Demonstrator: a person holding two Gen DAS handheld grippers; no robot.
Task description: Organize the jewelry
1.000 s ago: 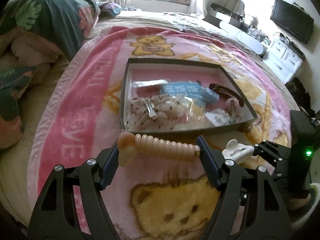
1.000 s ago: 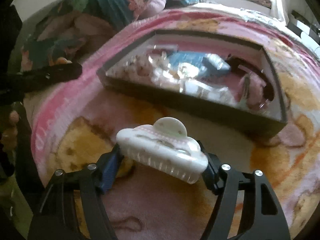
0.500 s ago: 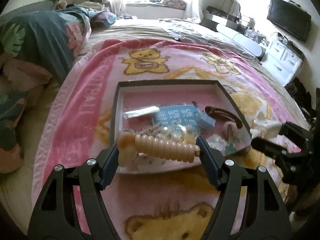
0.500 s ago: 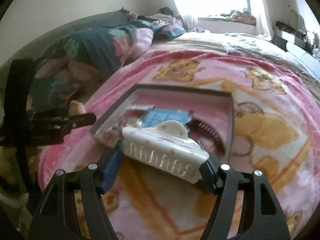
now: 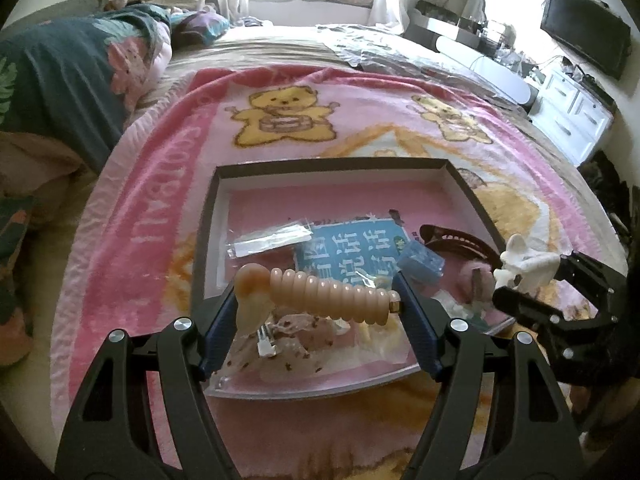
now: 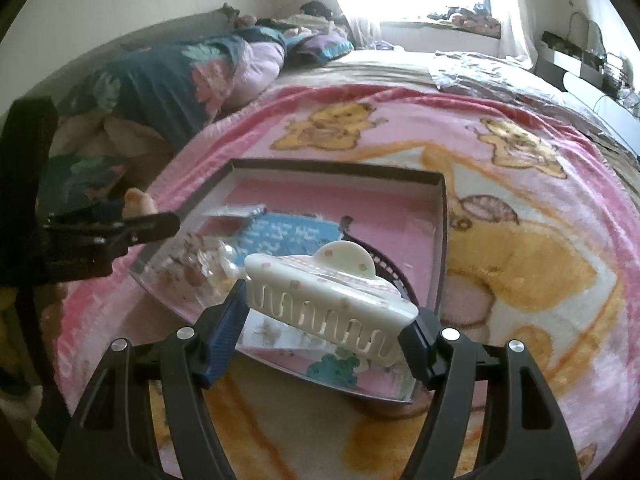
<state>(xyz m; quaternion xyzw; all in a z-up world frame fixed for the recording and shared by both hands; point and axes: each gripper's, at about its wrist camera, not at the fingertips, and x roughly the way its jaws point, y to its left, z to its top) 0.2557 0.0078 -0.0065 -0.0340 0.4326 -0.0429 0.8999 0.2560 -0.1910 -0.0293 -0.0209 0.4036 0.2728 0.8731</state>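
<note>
Two clips are in my grippers, one each, and both hang over the near part of the box (image 5: 224,216), which lies on the pink blanket (image 5: 160,208). My left gripper (image 5: 316,300) is clamped end to end on the peach ribbed clip (image 5: 328,294), its long axis running straight across between the pads, bulb end at the left pad. My right gripper (image 6: 326,312) is closed the same way on the white claw clip (image 6: 328,300), long axis across, teeth facing down and toward me. The box sits ahead of and below both, with its bare pink floor in the far half, beyond the blue card (image 5: 352,252). I judge the right gripper a little nearer that open space, so the coming drop means reaching forward over the packets
</note>
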